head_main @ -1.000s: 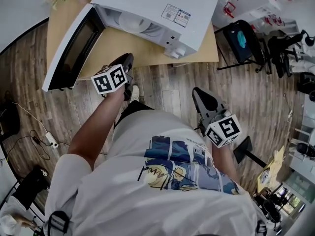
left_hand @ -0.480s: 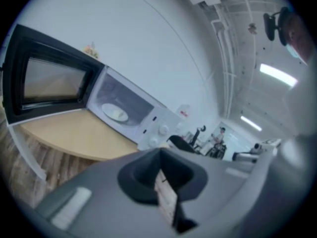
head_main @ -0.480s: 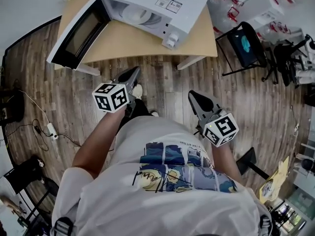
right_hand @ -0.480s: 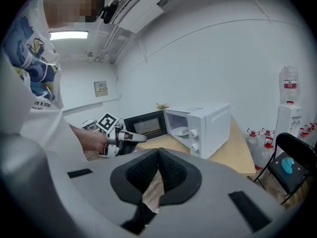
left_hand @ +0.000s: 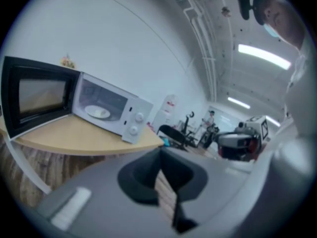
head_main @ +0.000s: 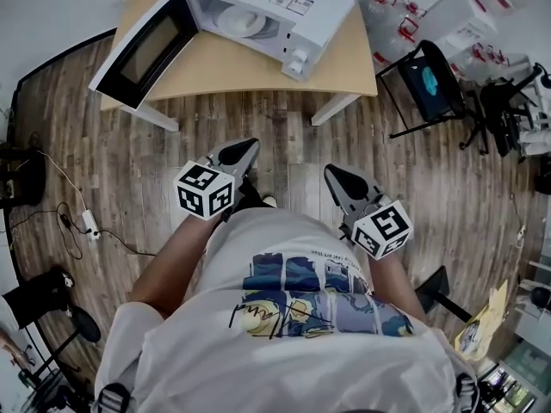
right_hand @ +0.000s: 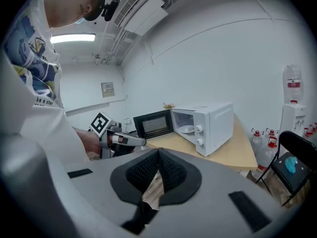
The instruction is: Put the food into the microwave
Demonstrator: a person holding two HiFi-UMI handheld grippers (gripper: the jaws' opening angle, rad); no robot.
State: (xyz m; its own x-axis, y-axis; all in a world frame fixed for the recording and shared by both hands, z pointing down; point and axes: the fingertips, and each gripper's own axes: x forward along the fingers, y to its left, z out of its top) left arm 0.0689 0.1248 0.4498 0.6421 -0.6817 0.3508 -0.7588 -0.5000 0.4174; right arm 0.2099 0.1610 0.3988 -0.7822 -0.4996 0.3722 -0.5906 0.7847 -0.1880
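The white microwave (head_main: 297, 3) stands on the wooden table (head_main: 258, 69) with its door (head_main: 142, 48) swung wide open to the left. A white plate (head_main: 236, 21) with pale food lies inside on the turntable, and the plate (left_hand: 98, 112) also shows in the left gripper view. My left gripper (head_main: 250, 145) hangs over the floor, well short of the table, shut with nothing between its pads (left_hand: 159, 158). My right gripper (head_main: 331, 172) is beside it, also over the floor, with its pads (right_hand: 157, 155) meeting and nothing in them.
A black folding chair (head_main: 426, 76) stands right of the table, with water bottles (head_main: 392, 11) behind it. Office chairs (head_main: 508, 93) crowd the far right. Cables and a power strip (head_main: 86, 222) lie on the wood floor at left.
Both grippers have drawn back from the table toward the person; the left one has left the microwave door's edge. The table and microwave now sit farther off.
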